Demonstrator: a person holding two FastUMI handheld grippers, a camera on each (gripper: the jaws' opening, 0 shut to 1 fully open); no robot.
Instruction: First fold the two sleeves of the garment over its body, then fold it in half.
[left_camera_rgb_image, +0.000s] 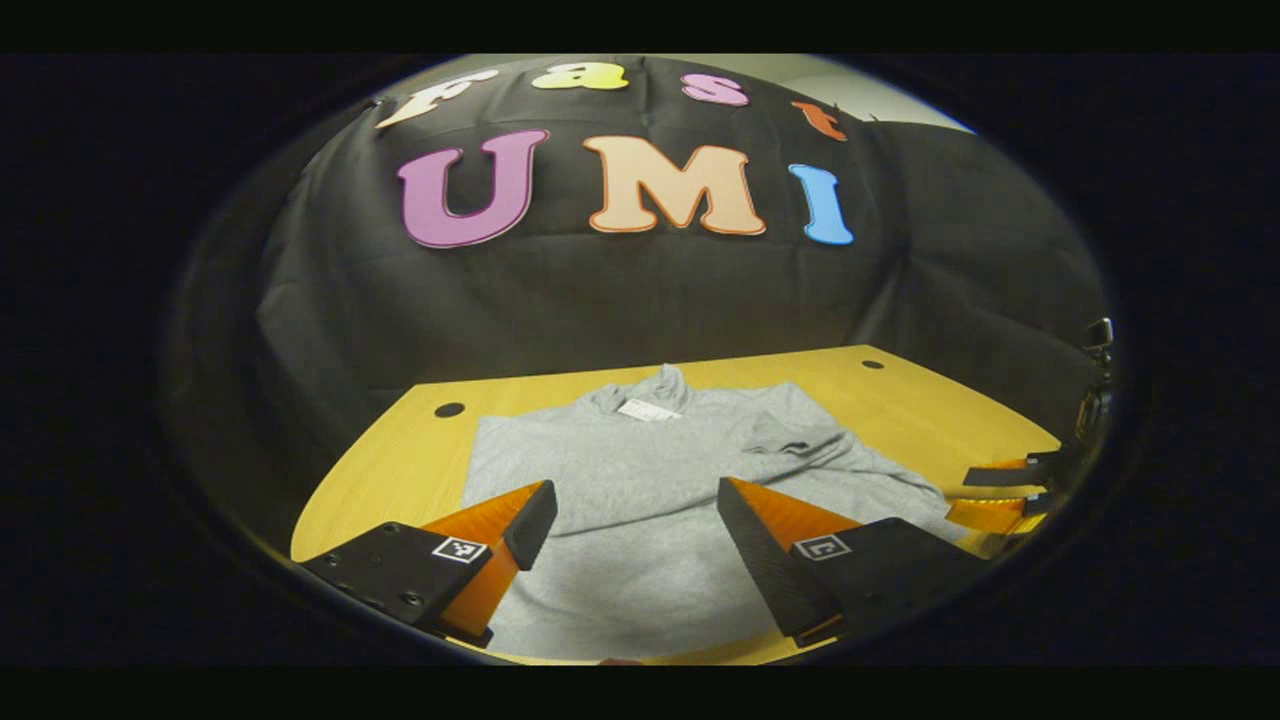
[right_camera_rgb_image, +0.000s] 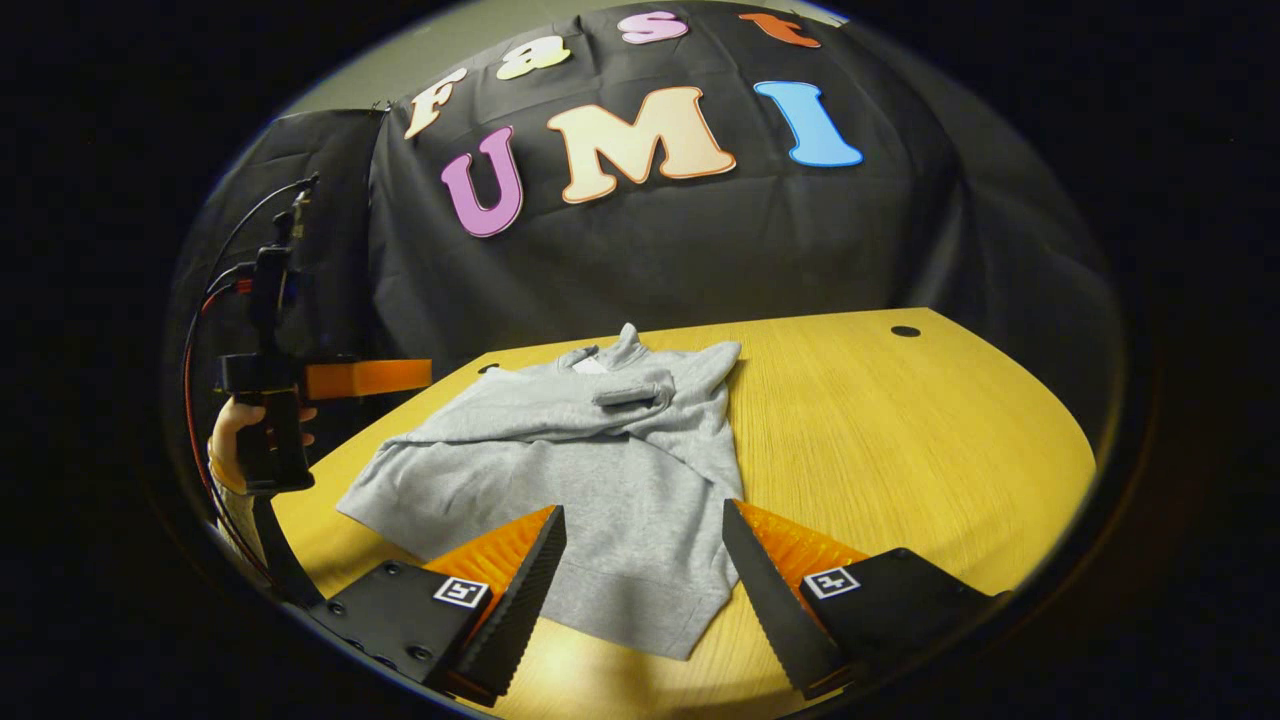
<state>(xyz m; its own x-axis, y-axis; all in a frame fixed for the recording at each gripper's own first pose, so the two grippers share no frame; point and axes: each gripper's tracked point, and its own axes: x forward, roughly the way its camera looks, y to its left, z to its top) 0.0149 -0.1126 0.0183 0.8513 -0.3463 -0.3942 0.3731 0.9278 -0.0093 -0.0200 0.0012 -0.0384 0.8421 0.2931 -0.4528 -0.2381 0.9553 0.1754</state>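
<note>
- One grey garment (left_camera_rgb_image: 640, 480) lies flat on the yellow tabletop (right_camera_rgb_image: 900, 450), collar toward the booth wall; this spread suits folding.
- Two sleeves appear already laid across the garment's chest (right_camera_rgb_image: 600, 400), so the halving fold is judged to remain.
- Two grippers hover near the garment's hem: the left gripper (left_camera_rgb_image: 635, 520) and the right gripper (right_camera_rgb_image: 645, 545), each with jaws spread wide and holding nothing, probably placed to take the hem.
- One hand (right_camera_rgb_image: 235, 425), left of the garment, holds the left gripper's handle.
- Three cable holes (left_camera_rgb_image: 449, 409) mark the tabletop beyond the garment.
</note>
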